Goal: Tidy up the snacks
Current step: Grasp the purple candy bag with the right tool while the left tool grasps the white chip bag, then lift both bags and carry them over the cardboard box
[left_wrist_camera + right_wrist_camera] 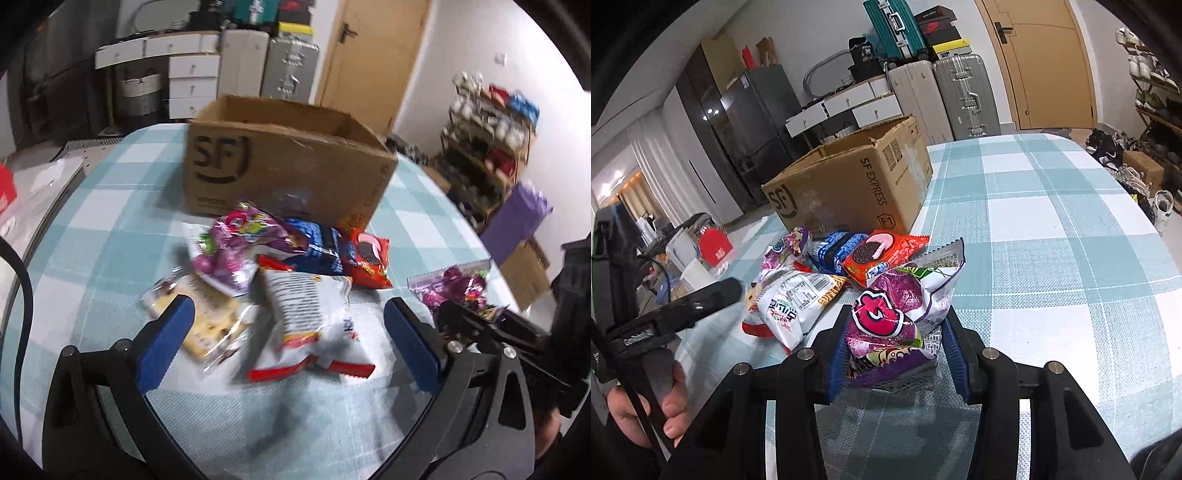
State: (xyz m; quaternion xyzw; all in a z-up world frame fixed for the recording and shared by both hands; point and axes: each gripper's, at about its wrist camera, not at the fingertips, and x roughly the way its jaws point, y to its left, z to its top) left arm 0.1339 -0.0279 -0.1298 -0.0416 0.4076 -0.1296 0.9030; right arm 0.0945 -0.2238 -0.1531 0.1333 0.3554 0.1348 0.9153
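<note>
Purple snack bag (pixel 897 332) btwn right hand-held gripper (pixel 895 354) pads

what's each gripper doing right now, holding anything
Left gripper: open, holding nothing, above the white snack bag.
Right gripper: shut on the purple snack bag.

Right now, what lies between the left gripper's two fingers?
Nothing is gripped: the left gripper stands open above a white snack bag, shown in the left wrist view.

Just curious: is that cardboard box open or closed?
Open. The box has no lid or flaps over its top, and its inner walls show past the rim. Whether anything is inside, I cannot tell.
</note>
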